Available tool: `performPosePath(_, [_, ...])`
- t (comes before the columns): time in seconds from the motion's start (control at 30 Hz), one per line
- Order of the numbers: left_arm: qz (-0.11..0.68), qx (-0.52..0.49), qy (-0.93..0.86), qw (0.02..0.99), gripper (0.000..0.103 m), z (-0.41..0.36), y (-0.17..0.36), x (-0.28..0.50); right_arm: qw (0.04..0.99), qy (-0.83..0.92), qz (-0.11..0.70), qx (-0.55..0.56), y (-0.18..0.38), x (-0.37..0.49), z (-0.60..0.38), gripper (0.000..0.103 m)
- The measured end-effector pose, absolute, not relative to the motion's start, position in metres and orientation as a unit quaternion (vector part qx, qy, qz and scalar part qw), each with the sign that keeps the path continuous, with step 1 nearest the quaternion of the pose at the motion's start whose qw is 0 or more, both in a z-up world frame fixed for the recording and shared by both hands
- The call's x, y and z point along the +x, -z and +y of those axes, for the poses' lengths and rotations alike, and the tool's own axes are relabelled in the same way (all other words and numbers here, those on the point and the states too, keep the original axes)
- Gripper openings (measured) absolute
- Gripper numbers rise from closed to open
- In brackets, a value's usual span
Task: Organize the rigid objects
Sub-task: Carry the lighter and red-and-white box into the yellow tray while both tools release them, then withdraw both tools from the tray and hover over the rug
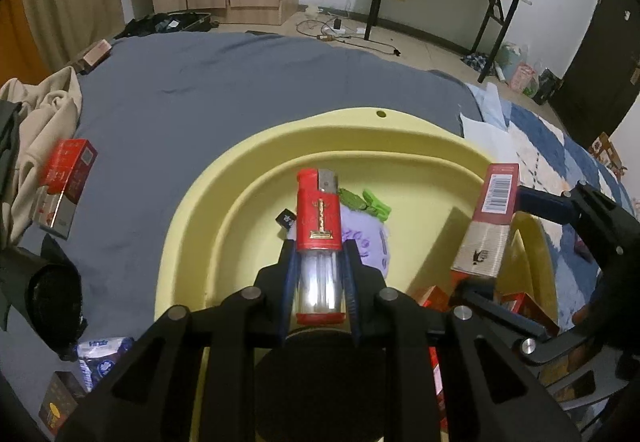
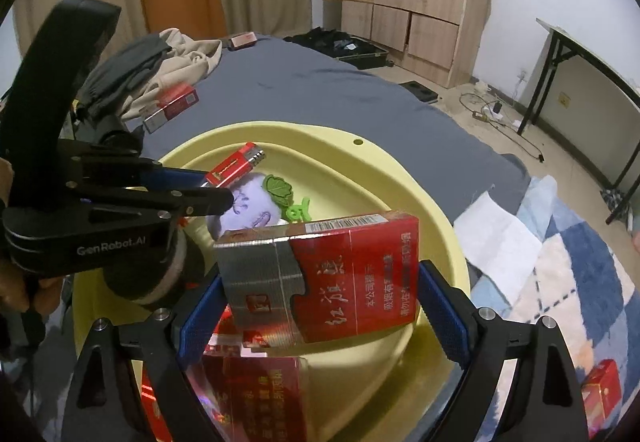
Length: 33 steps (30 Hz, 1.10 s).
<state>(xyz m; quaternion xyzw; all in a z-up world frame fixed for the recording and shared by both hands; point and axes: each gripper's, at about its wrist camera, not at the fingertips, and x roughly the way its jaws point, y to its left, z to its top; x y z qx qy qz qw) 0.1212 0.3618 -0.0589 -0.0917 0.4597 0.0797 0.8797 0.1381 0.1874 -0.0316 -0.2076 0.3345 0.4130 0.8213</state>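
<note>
Both hands are loaded over the pale yellow plastic basin (image 1: 192, 209) on the grey bedsheet. The left gripper (image 1: 320, 262) pinches a red lighter with a clear tank (image 1: 319, 242), and the right gripper (image 2: 320, 306) has its jaws wide around a red and silver cigarette pack (image 2: 328, 274). A few packs and a purple soft toy (image 2: 250, 207) already sit inside. Another red pack (image 1: 64, 181) is left by the beige clothes. The basin's near end is hidden behind the grippers, so no clue how many are in.
</note>
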Motion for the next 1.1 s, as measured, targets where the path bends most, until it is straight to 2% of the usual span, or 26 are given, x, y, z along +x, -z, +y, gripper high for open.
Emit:
performPosePath(0.1, [0.456, -0.076, -0.082, 0.883, 0.025, 0.358, 0.055, 0.12, 0.824, -0.419, 0.326, -0.199, 0.029, 0.131, 0.184, 0.093])
performPosePath(0.17, [0.449, -0.07, -0.086, 0.886, 0.038, 0.355, 0.051, 0.115, 0.827, -0.422, 0.317, -0.192, 0.023, 0.124, 0.173, 0.098])
performPosePath(0.23, [0.441, -0.075, -0.099, 0.889, 0.073, 0.354, 0.044, 0.109, 0.832, -0.429, 0.303, -0.181, 0.011, 0.116, 0.158, 0.103])
performPosePath(0.3, [0.424, -0.085, -0.114, 0.895, 0.081, 0.353, 0.031, 0.1, 0.836, -0.427, 0.3, -0.169, 0.001, 0.11, 0.144, 0.103])
performPosePath(0.37, [0.41, -0.091, -0.113, 0.9, 0.083, 0.348, 0.013, 0.094, 0.84, -0.426, 0.3, -0.149, -0.01, 0.103, 0.123, 0.103])
performPosePath(0.43, [0.394, -0.081, -0.107, 0.909, 0.096, 0.33, -0.011, 0.088, 0.85, -0.417, 0.294, -0.134, -0.024, 0.094, 0.094, 0.103])
performPosePath(0.53, [0.373, -0.073, -0.091, 0.92, 0.103, 0.298, -0.041, 0.082, 0.87, -0.392, 0.281, -0.107, -0.045, 0.078, 0.034, 0.103])
performPosePath(0.77, [0.352, -0.08, -0.005, 0.933, 0.103, 0.179, -0.089, 0.065, 0.917, -0.294, 0.258, -0.084, -0.078, 0.029, -0.138, 0.103])
performPosePath(0.93, [0.412, -0.162, 0.079, 0.893, 0.103, 0.113, -0.077, 0.041, 0.925, -0.241, 0.278, -0.094, -0.086, -0.014, -0.224, 0.103])
performPosePath(1.1, [0.412, -0.124, 0.074, 0.899, 0.103, 0.061, -0.058, 0.017, 0.934, -0.235, 0.254, -0.087, -0.071, -0.071, -0.284, 0.103])
